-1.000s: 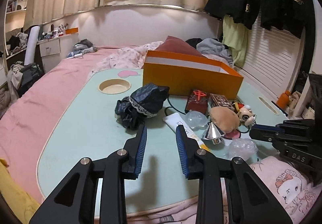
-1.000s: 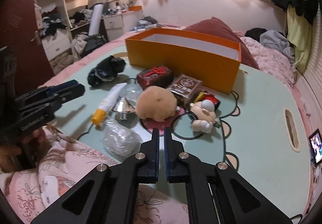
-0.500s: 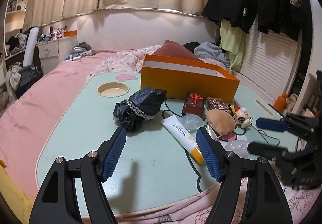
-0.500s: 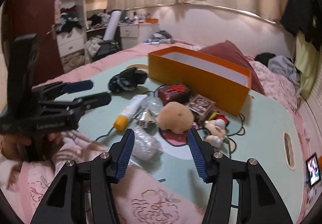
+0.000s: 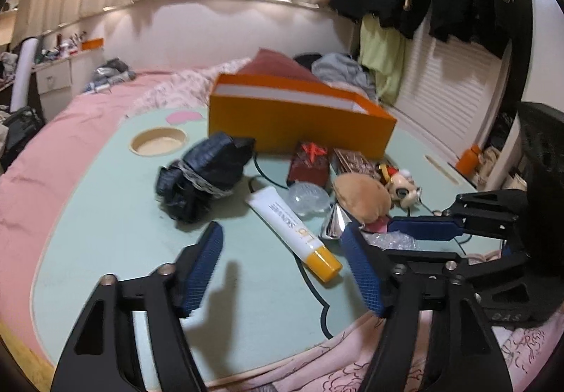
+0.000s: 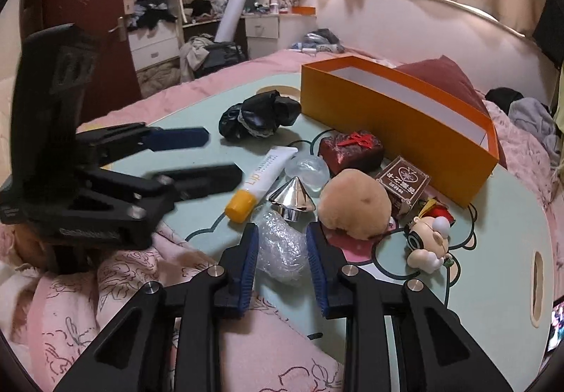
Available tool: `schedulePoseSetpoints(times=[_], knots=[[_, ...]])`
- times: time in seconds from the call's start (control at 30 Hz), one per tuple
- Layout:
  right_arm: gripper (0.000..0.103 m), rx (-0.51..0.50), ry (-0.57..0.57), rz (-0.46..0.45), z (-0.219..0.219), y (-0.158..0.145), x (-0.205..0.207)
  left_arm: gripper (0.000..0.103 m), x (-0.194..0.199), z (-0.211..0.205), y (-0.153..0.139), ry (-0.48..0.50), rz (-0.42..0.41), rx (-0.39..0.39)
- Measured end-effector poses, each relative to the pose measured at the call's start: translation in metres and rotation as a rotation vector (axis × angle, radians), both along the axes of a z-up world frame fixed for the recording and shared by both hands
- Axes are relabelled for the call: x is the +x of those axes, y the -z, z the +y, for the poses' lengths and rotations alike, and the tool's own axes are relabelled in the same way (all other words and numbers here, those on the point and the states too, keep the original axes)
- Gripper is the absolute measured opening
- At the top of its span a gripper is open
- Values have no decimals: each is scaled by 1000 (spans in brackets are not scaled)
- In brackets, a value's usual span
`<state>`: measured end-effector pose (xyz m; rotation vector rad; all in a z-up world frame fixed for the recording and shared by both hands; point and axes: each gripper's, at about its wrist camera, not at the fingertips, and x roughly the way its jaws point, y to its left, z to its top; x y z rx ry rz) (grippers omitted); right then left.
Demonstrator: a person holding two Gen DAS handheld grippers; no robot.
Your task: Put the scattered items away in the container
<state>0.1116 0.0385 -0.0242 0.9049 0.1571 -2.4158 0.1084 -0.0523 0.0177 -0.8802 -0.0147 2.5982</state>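
Left wrist view: left gripper [image 5: 282, 268] narrower than half second ago, fingers apart and closing, empty above lip tube [image 5: 294, 228]. Orange box [image 5: 299, 124] behind clutter, nothing visibly inside.

Right wrist view: right gripper [image 6: 282, 249] now straddling bubble-wrap wad [image 6: 282, 247], jaws closing; contact unclear. First pickup probably starting.

You are looking at a pale green lap table [image 6: 493, 251] sitting on a pink bed [image 5: 53, 159]. The orange box [image 6: 405, 124] is standing open near the table's far edge. A black lace-trimmed cloth [image 6: 257, 117] is lying beside it toward the left edge. Across the middle, a white tube with a yellow cap [image 6: 261, 177], a clear dome [image 6: 306, 170], a chrome cone [image 6: 292, 200], a dark red packet [image 6: 349, 150], a brown card box [image 6: 402, 182], a tan plush [image 6: 352, 203] and a small figurine [image 6: 428, 240] are crowding together. A bubble-wrap bundle [image 6: 282, 247] is resting at the near edge.
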Motion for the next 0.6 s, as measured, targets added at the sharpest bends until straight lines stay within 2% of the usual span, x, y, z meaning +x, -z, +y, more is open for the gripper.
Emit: schedulePoseSetpoints(times=[0.27,0.6], knots=[[26,-63,86,63,18,-2,12,54,-17,14,6,17,-51,-43],[26,-85,113,52,26,-3,11,54,-20,14,9,-26,-56,-106]])
